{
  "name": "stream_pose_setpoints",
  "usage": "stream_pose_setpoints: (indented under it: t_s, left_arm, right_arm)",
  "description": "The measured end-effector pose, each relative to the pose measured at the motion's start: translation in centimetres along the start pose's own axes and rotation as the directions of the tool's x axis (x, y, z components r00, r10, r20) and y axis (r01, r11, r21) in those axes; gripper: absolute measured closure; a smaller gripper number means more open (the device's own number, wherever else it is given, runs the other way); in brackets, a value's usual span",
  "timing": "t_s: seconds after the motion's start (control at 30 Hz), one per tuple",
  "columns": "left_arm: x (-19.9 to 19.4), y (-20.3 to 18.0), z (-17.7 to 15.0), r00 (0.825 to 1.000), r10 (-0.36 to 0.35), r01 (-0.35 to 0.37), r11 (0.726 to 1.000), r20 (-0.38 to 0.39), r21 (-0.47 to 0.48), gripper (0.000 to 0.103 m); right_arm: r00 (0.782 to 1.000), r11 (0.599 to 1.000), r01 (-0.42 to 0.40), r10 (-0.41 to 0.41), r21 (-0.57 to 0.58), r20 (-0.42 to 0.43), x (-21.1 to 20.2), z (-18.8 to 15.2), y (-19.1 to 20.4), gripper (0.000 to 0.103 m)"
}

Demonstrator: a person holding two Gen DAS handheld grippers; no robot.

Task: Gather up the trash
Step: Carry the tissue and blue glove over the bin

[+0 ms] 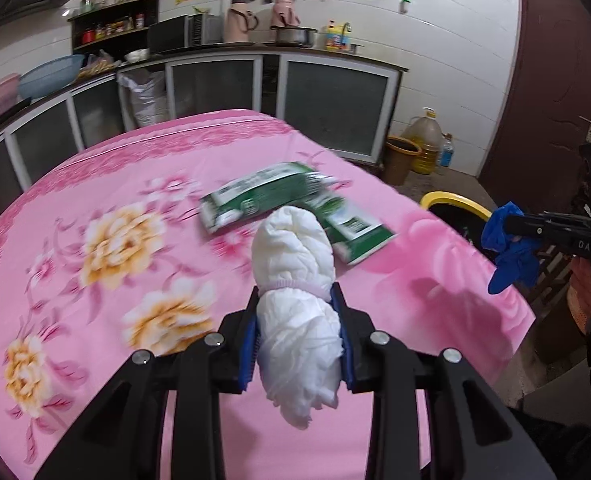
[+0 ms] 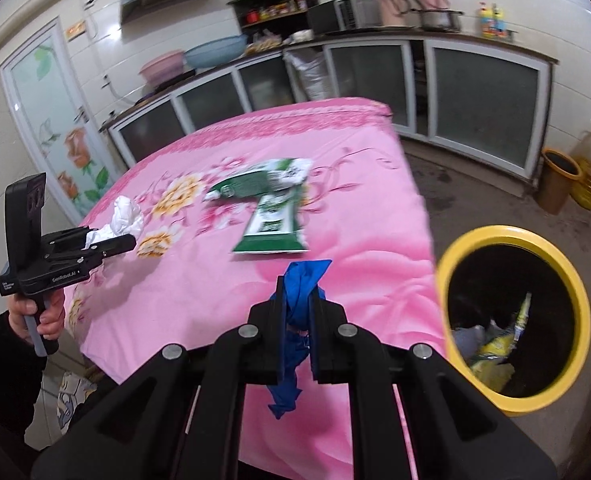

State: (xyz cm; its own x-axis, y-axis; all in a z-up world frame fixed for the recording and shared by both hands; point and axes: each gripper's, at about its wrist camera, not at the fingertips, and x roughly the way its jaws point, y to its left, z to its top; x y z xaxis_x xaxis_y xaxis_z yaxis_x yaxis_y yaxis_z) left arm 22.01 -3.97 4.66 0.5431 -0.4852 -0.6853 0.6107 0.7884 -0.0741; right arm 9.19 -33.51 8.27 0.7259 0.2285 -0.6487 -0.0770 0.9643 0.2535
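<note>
Both loads are up off the desk; this looks like the carry-to-bin step. Right hand-held gripper [image 2: 297, 300] is clamped on a blue glove [image 2: 295, 312] over the near desk edge, with the yellow-rimmed bin [image 2: 451, 256] just beside it on the floor, some trash already inside. Left hand-held gripper [image 1: 295, 304] is clamped on a white wad tied with a band [image 1: 295, 280]. Further out, two green wrappers [image 1: 287, 196] lie overlapping on the pink floral desk [image 1: 95, 184]. Next, likely: swing right over the bin mouth and release, left after, then the wrappers
</note>
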Motion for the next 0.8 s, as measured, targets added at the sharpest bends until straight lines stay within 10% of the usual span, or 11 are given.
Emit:
stream_pose_setpoints:
  t_s: [0.8]
  left_arm:
    - [7.1,-19.4,10.0,0.992,-0.124,0.114,0.971,0.036,0.209,0.073]
  right_arm:
    - [0.956,0.952,0.232,-0.261,0.199,0.131,-7.3,-1.4,-14.0,0.094]
